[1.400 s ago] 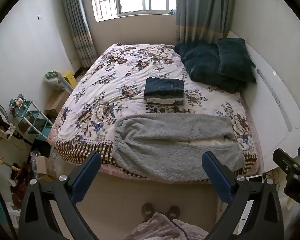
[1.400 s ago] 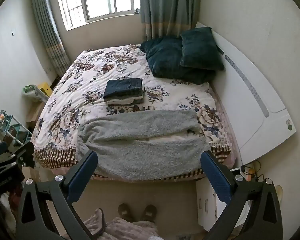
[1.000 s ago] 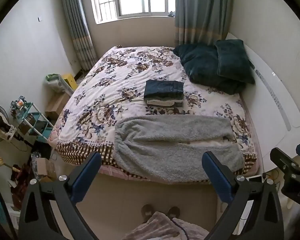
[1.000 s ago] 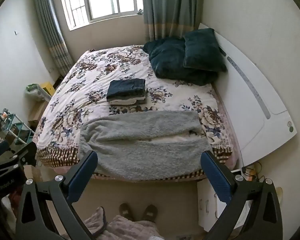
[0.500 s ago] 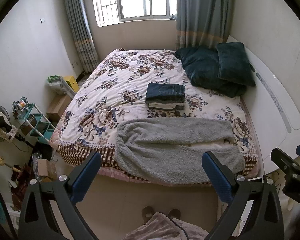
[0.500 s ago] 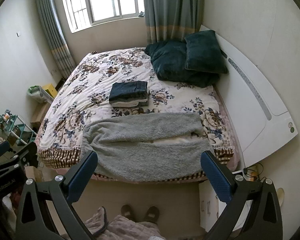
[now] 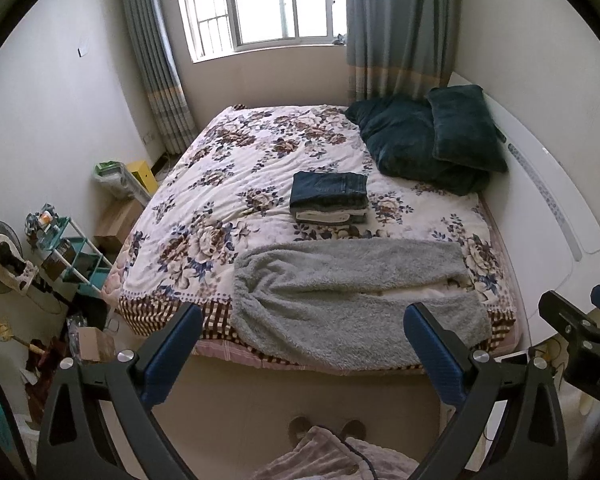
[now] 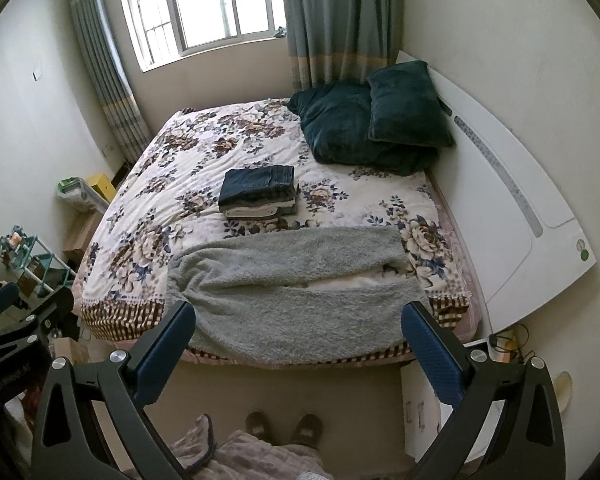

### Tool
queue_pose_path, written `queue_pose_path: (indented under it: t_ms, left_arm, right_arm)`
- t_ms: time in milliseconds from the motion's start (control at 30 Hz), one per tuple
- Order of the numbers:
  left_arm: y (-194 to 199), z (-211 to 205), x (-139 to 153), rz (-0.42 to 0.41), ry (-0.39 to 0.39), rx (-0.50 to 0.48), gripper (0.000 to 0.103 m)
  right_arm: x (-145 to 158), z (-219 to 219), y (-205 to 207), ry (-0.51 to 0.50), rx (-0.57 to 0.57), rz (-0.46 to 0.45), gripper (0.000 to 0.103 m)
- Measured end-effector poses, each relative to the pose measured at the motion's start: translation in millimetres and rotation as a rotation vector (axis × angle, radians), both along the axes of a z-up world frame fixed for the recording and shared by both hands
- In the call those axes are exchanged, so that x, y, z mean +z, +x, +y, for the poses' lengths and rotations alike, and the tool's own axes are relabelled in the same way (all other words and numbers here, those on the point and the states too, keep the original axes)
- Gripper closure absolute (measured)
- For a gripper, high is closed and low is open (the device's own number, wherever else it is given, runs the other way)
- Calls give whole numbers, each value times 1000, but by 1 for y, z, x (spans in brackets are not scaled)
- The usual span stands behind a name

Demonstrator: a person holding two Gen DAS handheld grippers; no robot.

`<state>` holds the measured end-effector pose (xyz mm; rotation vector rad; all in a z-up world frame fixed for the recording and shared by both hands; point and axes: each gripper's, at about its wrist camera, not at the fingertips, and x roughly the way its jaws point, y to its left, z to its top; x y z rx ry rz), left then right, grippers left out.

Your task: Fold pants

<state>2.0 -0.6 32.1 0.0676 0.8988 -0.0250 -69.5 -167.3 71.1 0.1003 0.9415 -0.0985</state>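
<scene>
- Pants: grey fleece, spread flat along the near edge of the bed, legs side by side, lower hem hanging over that edge. A pale strip shows in the gap between the legs.
- Left gripper: jaws wide apart, empty, held well above the floor, short of the bed.
- Right gripper: jaws wide apart, empty, likewise short of the bed.
- Step in hand, by judgement: the approach before the first fold. Bring both tongs down to the same long edge of the pants, one toward each end, so the fold lifts evenly; pinch the fleece only, not the quilt beneath.
- Risk: thick pile may slip from a shallow bite; take a deep one.
- Stack: folded clothes, mid-bed, beyond the pants and apart from them. Keep clear of it.
- Left view only: fan and most of the shelf off the bed's left side.
- Right view only: white box on the floor by the near right corner.
</scene>
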Motion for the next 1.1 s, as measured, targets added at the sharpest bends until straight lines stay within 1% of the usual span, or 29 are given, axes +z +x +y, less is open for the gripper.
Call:
queue_pose_path:
  t_ms: [567,700,1100]
  left_arm:
    - [-4,-7,-4,-9,2,1,0]
    - [-4,-6,-4,-11,2,0,0]
    - [6,-14,0,-21,5,-12,0]
  right_arm:
    - [-1,-2,-2,4,2,-3,0]
    - [3,0,-1,4,5,-4,0]
    - [1,2,-3,4,4,-6,0]
